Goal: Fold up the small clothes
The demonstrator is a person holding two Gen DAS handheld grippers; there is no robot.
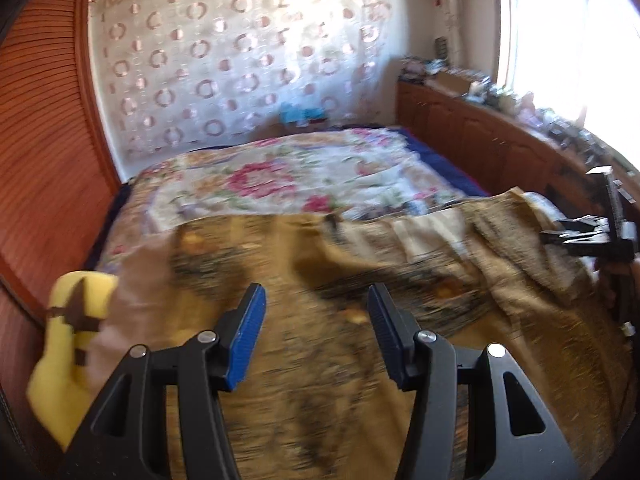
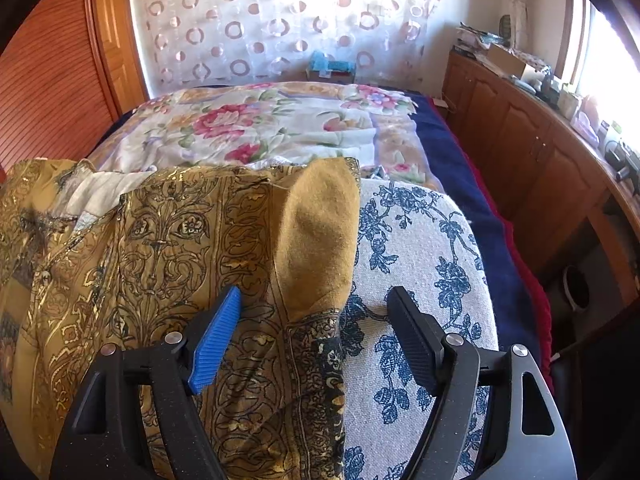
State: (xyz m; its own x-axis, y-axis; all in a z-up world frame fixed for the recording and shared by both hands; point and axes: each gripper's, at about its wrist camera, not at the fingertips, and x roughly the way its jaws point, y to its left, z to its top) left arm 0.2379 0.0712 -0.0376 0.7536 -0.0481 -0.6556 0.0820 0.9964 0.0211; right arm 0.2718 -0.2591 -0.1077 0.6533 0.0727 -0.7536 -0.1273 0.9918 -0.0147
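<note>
A mustard-gold garment printed with dark scrollwork (image 2: pixel 168 248) is seen spread over the near end of a bed, partly on a white cloth with a blue floral print (image 2: pixel 420 248) and partly on a pale bedspread with pink flowers (image 2: pixel 248 128). In the right wrist view, a plain, unprinted ochre flap of the garment (image 2: pixel 320 236) is turned up so that its inner face is shown, its tip lying near the garment's far edge. The right gripper (image 2: pixel 314 300) is held with its jaws wide apart above the lower end of that flap; nothing is clamped between the blue-ribbed pads (image 2: pixel 218 340). In the left wrist view (heavily blurred by motion) the left gripper (image 1: pixel 316 300) is likewise seen spread wide over the garment (image 1: pixel 320 320), with nothing gripped. A yellow soft item with brown markings (image 1: pixel 68 340) is found at the left edge of that view, beside the garment; what it is cannot be told. The other gripper (image 1: pixel 576 236) is visible at the far right edge, over the cloth. A sheer curtain with ring patterns (image 2: pixel 280 20) is hung behind the bed, and a cluttered wooden cabinet (image 2: pixel 520 140) runs along the window side.
</note>
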